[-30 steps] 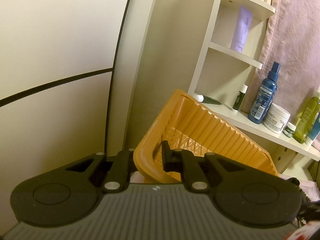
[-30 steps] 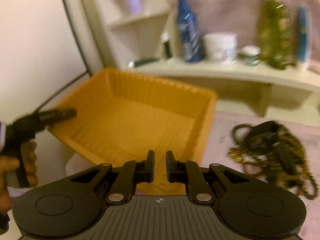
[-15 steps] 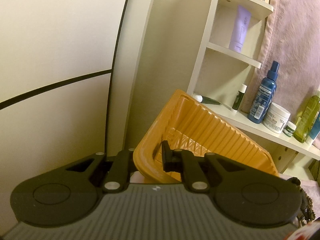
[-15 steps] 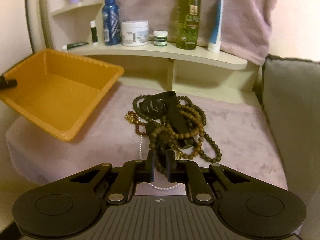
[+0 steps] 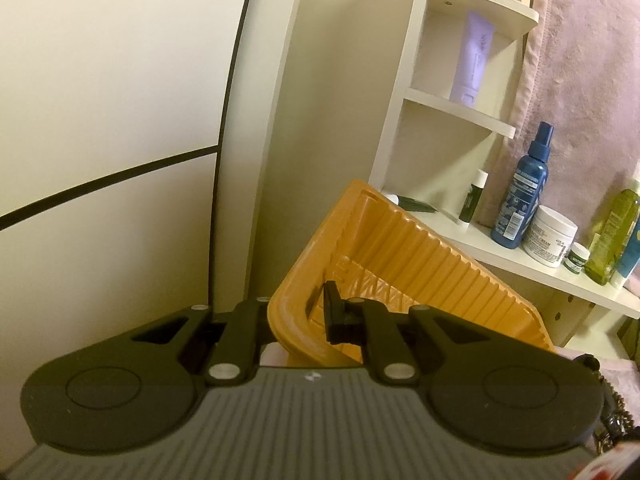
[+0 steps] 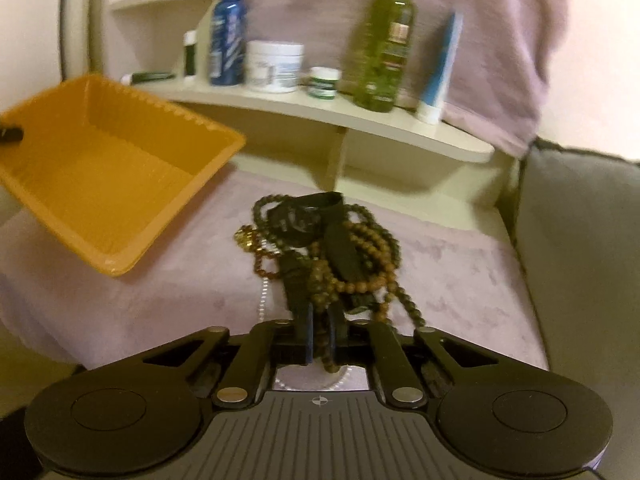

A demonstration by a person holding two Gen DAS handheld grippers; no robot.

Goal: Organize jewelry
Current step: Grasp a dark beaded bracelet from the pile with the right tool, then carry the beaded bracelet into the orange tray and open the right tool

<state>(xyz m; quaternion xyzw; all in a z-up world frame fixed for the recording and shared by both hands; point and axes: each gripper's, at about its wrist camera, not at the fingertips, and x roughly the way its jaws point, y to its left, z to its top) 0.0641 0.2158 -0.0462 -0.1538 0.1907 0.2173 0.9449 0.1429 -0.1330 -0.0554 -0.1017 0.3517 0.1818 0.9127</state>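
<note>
My left gripper (image 5: 298,312) is shut on the rim of an orange plastic basket (image 5: 400,264) and holds it tilted above the pink cloth. The basket also shows at the left of the right wrist view (image 6: 108,184), and it looks empty. A tangled pile of jewelry (image 6: 328,248), with brown bead strings, dark bead strings, a black band and a thin pearl strand, lies on the pink cloth (image 6: 160,300). My right gripper (image 6: 320,328) is low at the near end of the pile, jaws nearly shut with brown beads between the fingers.
A cream shelf (image 6: 320,108) behind the pile holds a blue spray bottle (image 6: 228,28), a white jar (image 6: 274,66), a small jar, a green bottle (image 6: 384,40) and a blue tube. A grey cushion (image 6: 580,260) lies on the right. A wall and a tall shelf unit (image 5: 452,100) stand behind the basket.
My right gripper has swung from the basket to the jewelry pile and come down close onto its near end. The left gripper and the basket have held still.
</note>
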